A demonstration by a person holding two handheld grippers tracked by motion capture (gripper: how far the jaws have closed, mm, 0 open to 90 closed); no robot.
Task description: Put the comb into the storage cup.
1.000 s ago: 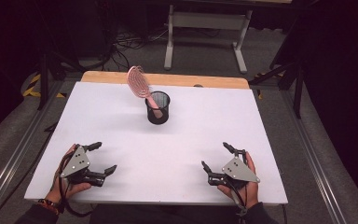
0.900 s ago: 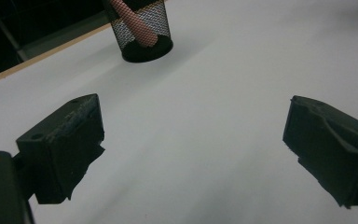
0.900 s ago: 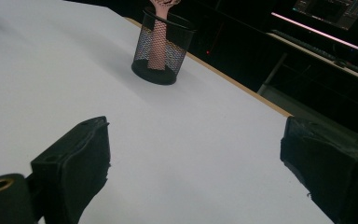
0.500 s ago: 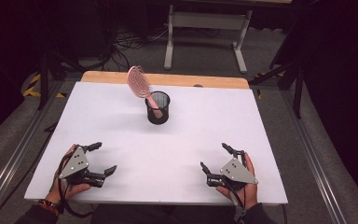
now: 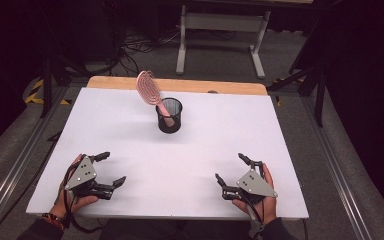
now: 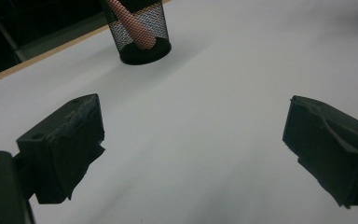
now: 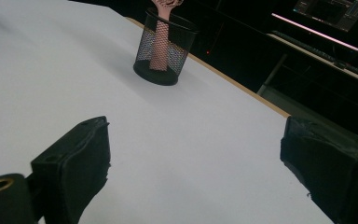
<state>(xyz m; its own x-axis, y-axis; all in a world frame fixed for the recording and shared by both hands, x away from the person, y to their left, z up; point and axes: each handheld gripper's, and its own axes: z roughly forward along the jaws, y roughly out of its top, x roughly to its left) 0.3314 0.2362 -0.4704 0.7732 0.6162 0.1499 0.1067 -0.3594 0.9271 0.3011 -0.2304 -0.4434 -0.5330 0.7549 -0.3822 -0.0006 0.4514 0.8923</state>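
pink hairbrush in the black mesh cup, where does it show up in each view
High view: the pink plastic hairbrush stands handle-down in the black wire-mesh cup, at upper centre, head leaning left.
Left gripper view: its handle shows through the mesh at the top, left of centre.
Right gripper view: handle at top centre, inside the cup.
Shared landmark: the table's wooden far edge behind the cup.

The pink hairbrush's (image 5: 152,95) handle end is veiled behind the black mesh cup (image 5: 169,115). In the left gripper view the cup's rim and the brush head run off the top edge; the right gripper view crops the head too.
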